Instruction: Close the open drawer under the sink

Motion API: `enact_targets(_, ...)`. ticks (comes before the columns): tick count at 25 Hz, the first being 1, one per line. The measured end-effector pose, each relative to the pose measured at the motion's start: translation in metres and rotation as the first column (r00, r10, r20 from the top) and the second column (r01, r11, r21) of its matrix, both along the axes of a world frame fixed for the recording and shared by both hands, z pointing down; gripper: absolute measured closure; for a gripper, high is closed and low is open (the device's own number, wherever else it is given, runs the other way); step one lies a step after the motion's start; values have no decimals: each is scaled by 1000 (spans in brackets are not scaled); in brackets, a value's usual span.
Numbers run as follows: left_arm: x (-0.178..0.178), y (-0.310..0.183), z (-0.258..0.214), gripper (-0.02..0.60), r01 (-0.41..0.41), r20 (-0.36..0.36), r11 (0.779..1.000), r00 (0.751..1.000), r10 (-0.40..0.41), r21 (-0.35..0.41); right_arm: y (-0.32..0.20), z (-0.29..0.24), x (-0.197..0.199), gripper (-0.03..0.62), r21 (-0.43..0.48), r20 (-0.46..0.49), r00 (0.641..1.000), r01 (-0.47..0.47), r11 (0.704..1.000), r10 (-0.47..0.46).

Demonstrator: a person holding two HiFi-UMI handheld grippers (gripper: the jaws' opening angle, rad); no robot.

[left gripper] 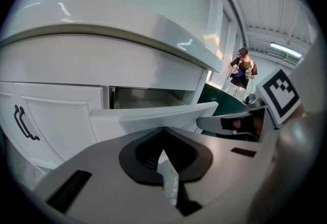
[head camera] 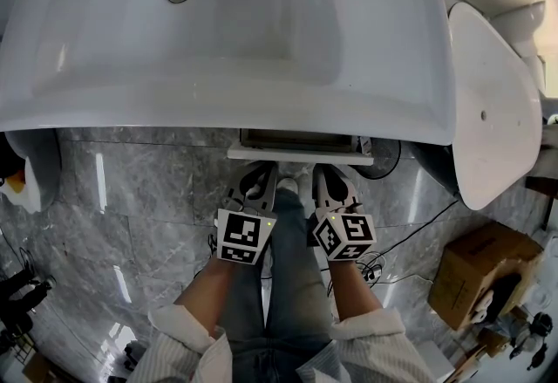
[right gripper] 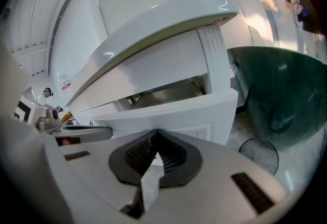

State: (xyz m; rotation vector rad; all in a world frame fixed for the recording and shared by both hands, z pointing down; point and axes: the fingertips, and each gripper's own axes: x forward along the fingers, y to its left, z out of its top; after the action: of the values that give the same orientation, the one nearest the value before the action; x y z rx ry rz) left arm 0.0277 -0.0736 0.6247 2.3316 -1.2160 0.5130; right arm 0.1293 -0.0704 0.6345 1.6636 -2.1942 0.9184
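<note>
The white sink [head camera: 218,23] fills the top of the head view. Beneath its front rim, the white drawer [head camera: 298,151] stands pulled out a short way, its grey inside showing. Just in front of the drawer front are both grippers, side by side. My left gripper [head camera: 261,168] is shut, with nothing between its jaws. My right gripper [head camera: 324,170] is also shut and empty. In the left gripper view the drawer front [left gripper: 148,118] lies just beyond the tip of my left gripper [left gripper: 163,129]. In the right gripper view the drawer front [right gripper: 173,113] sits just past my right gripper [right gripper: 156,131].
A white toilet [head camera: 488,111] stands to the right of the sink, and a cardboard box [head camera: 479,272] and cables [head camera: 410,237] lie on the marble floor. A cabinet door with a black handle [left gripper: 23,123] is left of the drawer. A dark green tub [right gripper: 276,90] sits right.
</note>
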Motion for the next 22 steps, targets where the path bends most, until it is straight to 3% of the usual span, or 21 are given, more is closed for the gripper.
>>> enact_targets(22, 2, -50, -3, 566, 2, 19, 999, 1000, -3, 42, -50, -3, 1, 583, 52, -46, 999, 32, 998, -30)
